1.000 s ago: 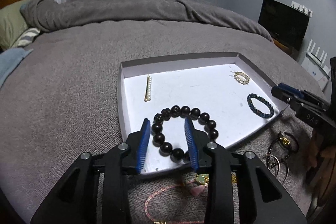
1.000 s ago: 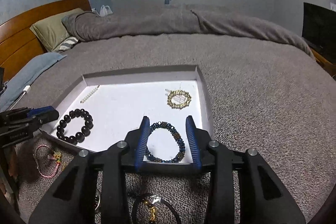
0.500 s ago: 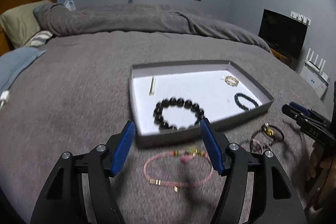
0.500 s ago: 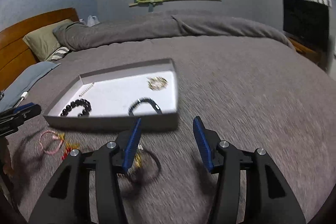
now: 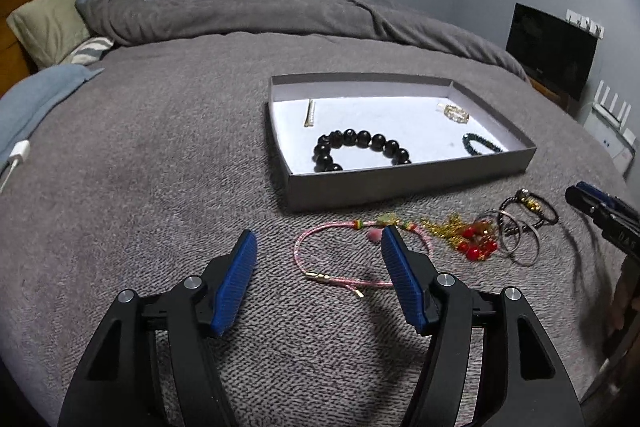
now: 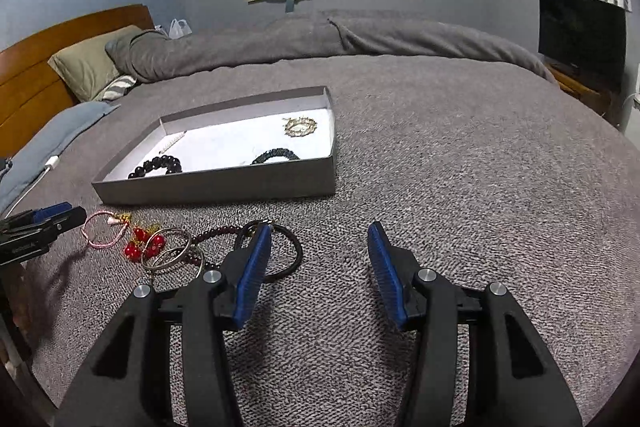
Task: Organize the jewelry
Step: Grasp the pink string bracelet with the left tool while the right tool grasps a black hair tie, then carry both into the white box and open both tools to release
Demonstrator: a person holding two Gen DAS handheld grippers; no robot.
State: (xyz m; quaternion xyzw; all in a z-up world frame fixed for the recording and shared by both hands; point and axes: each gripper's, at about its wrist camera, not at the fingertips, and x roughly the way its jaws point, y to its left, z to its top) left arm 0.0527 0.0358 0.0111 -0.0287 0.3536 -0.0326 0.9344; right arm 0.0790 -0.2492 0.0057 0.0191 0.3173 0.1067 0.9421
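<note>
A grey box lies on the bed, holding a black bead bracelet, a dark blue bracelet, a gold bracelet and a pearl clip. In front of it lie a pink cord bracelet, red and gold earrings, silver rings and a black bangle. My left gripper is open just before the pink cord. My right gripper is open and empty, right of the bangle.
Grey bedspread all around. Pillows and a wooden headboard are at far left. A blue cloth with a white charger lies left. A dark screen stands right.
Both grippers have pulled back from over the box and opened wide. The black bead and blue bracelets stay in the box. The loose jewelry in front has come into view.
</note>
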